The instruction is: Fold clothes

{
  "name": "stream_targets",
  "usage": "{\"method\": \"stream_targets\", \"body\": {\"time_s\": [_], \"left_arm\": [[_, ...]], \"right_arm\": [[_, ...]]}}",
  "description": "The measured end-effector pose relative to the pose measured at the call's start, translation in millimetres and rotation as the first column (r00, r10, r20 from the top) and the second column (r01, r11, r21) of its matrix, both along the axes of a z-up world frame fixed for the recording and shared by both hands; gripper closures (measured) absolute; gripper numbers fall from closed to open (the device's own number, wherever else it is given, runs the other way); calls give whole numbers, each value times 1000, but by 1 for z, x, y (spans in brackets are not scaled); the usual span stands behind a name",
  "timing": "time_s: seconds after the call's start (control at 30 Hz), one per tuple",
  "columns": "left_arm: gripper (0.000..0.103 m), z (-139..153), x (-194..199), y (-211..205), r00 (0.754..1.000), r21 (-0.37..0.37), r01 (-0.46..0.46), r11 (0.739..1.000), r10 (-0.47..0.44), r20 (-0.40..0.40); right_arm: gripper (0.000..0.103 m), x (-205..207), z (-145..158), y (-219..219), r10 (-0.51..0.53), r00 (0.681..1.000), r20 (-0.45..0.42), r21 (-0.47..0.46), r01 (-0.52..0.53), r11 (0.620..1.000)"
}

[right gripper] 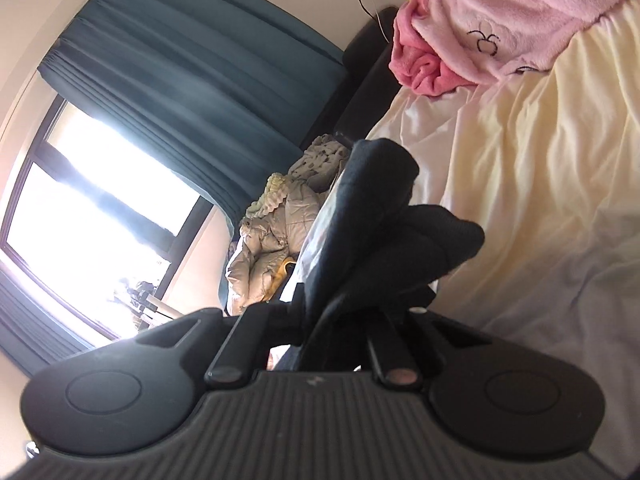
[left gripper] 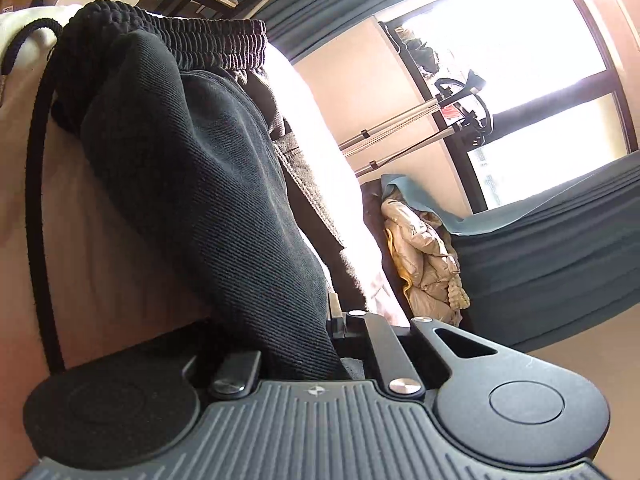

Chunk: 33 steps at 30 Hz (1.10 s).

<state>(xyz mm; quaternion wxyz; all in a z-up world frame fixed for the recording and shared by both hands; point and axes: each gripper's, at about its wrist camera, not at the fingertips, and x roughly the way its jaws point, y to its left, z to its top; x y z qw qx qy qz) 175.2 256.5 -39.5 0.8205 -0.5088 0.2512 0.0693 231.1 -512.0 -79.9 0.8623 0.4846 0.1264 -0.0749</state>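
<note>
The black trousers [left gripper: 192,184] are the thing to fold, and they lie between the two grippers, partly resting on the cream bed sheet [right gripper: 540,160] and partly lifted from it. In the left wrist view their elastic waistband [left gripper: 192,40] is at the far end, away from the camera, and the cloth runs from there straight down toward the left gripper [left gripper: 304,364], so the long axis of this part points along the fingers. A black drawstring [left gripper: 38,184] hangs loose at the side over the sheet. The cloth enters the gap of the left gripper and its fingers seem to be pinching it, though the tips themselves are covered by the fabric. In the right wrist view another bunched part of the trousers [right gripper: 384,224] rises directly ahead of the right gripper [right gripper: 344,316], and here too the fingers appear pressed on the cloth, with the tips hidden under it. Both grippers are therefore at the garment, neither one nearer than the other; I judge that the coming move depends on carrying one held end over toward the waistband along this long axis. I see no real container in either view. Farther on the bed lies a pink fleece garment [right gripper: 500,16], well apart from the trousers. Beyond the bed there is a beige padded jacket [left gripper: 424,256] heaped near a teal curtain [right gripper: 192,80] and a bright window [left gripper: 508,60].
</note>
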Motion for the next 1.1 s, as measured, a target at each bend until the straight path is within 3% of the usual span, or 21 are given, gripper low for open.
{"method": "stream_targets", "body": {"time_s": [0.1, 0.2, 0.27, 0.33, 0.4, 0.47, 0.53, 0.57, 0.63, 0.73, 0.8, 0.83, 1.0, 1.1], "left_arm": [[93, -12, -10, -2, 997, 42, 51, 998, -48, -67], [91, -31, -16, -5, 983, 110, 97, 989, -78, -165], [82, -34, -28, -7, 982, 136, 94, 986, -69, -177], [68, -26, -39, -19, 981, 194, 123, 973, -89, -173], [45, -15, -52, -34, 978, 274, 169, 947, -127, -166], [37, -4, -65, -52, 979, 343, 195, 919, -159, -131], [36, 10, -73, -73, 969, 396, 248, 884, -230, -95], [35, 17, -77, -84, 960, 432, 276, 859, -272, -72], [32, 30, -85, -112, 936, 536, 311, 785, -349, -33], [22, 35, -89, -157, 879, 666, 390, 636, -473, -63], [22, 29, -85, -185, 825, 694, 475, 541, -549, -137], [22, 27, -82, -196, 810, 703, 494, 511, -564, -160], [22, 6, -66, -269, 714, 791, 536, 296, -658, -238], [22, -7, -55, -303, 682, 818, 535, 212, -680, -270]], "right_arm": [[95, -31, -18, -9, 23, 990, -140, 36, -18, 999], [91, -57, -64, -16, 78, 946, -316, 121, -41, 992], [80, -82, -79, -21, 58, 950, -308, 208, 7, 978], [77, -104, -69, -19, 53, 961, -270, 247, 16, 969], [75, -126, -59, -17, 46, 971, -234, 281, 22, 960], [73, -143, -44, -8, 57, 976, -212, 250, -3, 968], [73, -155, -37, -2, 75, 981, -180, 251, -28, 967], [72, -158, -35, 0, 91, 983, -162, 262, -46, 964], [69, -157, -27, 3, 126, 984, -127, 271, -88, 958], [58, -148, -19, 5, 168, 982, -86, 270, -139, 953], [54, -140, -21, 7, 214, 975, -59, 308, -186, 933], [52, -136, -24, 7, 236, 971, -50, 329, -207, 921], [49, -127, -35, 5, 244, 969, -29, 403, -212, 890], [46, -119, -48, 1, 250, 968, -38, 434, -209, 877]]}}
